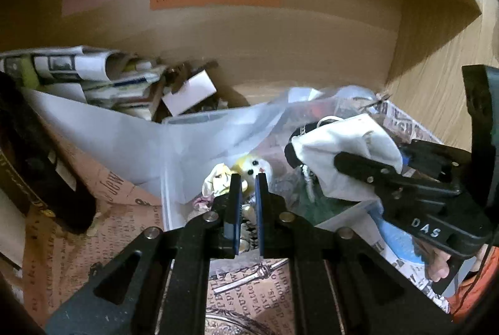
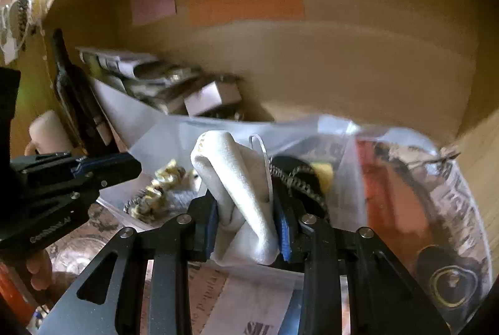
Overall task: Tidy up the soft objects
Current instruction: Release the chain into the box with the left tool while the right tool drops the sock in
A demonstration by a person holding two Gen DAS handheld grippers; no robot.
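Observation:
My right gripper [image 2: 246, 210] is shut on a white cloth pouch [image 2: 240, 182] with a thin cord loop and holds it over a clear plastic bin [image 2: 174, 129]. The pouch also shows in the left wrist view [image 1: 340, 154], held by the right gripper [image 1: 352, 166]. My left gripper [image 1: 248, 179] is nearly closed with a narrow gap and holds nothing, above the bin [image 1: 174, 198]. In the bin lie a small white and yellow plush toy [image 1: 252, 166], a cream fabric piece [image 1: 215, 182] and a chain [image 2: 296, 179].
A stack of papers and booklets [image 1: 93, 70] and a white card box [image 1: 190, 92] lie at the back of a cardboard enclosure [image 1: 280, 48]. A dark bottle [image 1: 34, 166] lies at left. Clear plastic bags [image 2: 405, 194] with items sit right. Newsprint paper [image 1: 103, 229] covers the floor.

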